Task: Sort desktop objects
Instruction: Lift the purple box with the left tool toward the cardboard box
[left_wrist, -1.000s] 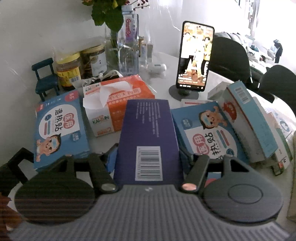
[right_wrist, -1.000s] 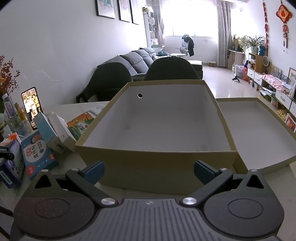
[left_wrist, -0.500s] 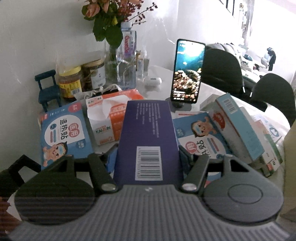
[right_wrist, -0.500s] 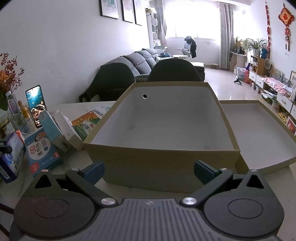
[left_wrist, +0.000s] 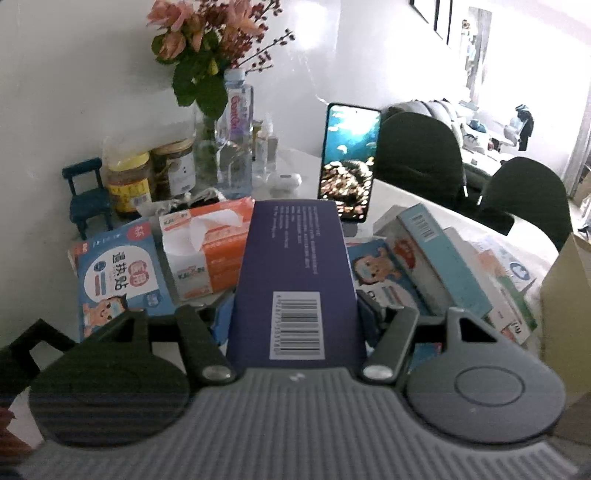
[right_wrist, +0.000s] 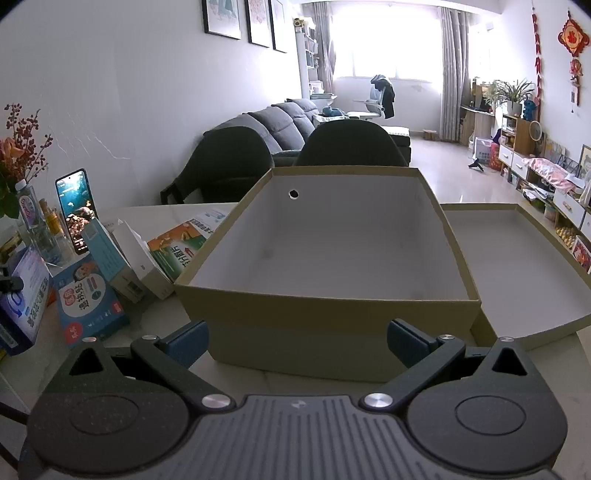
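Note:
My left gripper (left_wrist: 295, 314) is shut on a purple box (left_wrist: 295, 266) with a barcode and holds it above the table. Under and around it lie blue fever-patch boxes (left_wrist: 118, 266), an orange tissue pack (left_wrist: 210, 243) and a leaning pale blue box (left_wrist: 439, 254). My right gripper (right_wrist: 297, 338) is open and empty, just in front of the near wall of an open brown cardboard box (right_wrist: 325, 306) whose inside is bare. The held purple box shows at the left edge of the right wrist view (right_wrist: 22, 295).
The box lid (right_wrist: 524, 258) lies right of the cardboard box. A phone on a stand (left_wrist: 349, 162), a flower vase (left_wrist: 207, 147), a water bottle (left_wrist: 236, 140), jars (left_wrist: 129, 181) and a toy chair (left_wrist: 88, 199) stand by the wall. Dark chairs (right_wrist: 347, 147) are behind the table.
My left gripper has risen and pulled back with the purple box; the cardboard box's edge now shows at its right. My right gripper has lifted slightly and stays open.

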